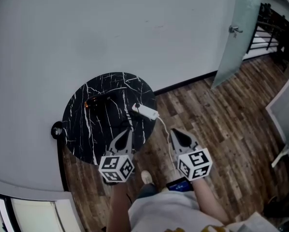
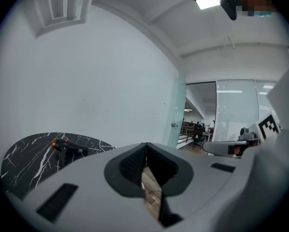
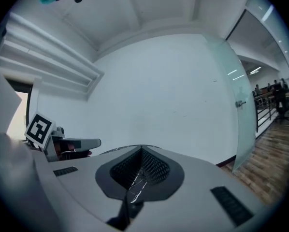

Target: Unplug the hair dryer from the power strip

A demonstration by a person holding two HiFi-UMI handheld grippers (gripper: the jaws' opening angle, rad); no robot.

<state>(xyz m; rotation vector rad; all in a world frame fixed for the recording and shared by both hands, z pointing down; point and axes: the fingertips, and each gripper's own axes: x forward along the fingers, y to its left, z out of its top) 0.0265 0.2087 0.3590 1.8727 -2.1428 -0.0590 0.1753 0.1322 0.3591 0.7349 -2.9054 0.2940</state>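
Black hair dryer (image 1: 102, 102) lying on round marble surface (image 1: 79, 129), white power strip (image 1: 145, 111) at its near edge, left gripper (image 1: 128, 132) and right gripper (image 1: 173, 132) just short of it, jaws pressed together, holding nothing; risk of a one-handed tug dragging the unbraced strip off the edge.

Left gripper (image 1: 129, 131) and right gripper (image 1: 174, 131): grey shells, dark pointed fingers (image 1: 182, 138). Each carries a white cube (image 1: 116, 167) with black square markers. Gripper views: smooth grey housing, dark textured teardrop recess, black rectangular slots. Person wears white top (image 1: 168, 211), light shoe (image 1: 146, 177).
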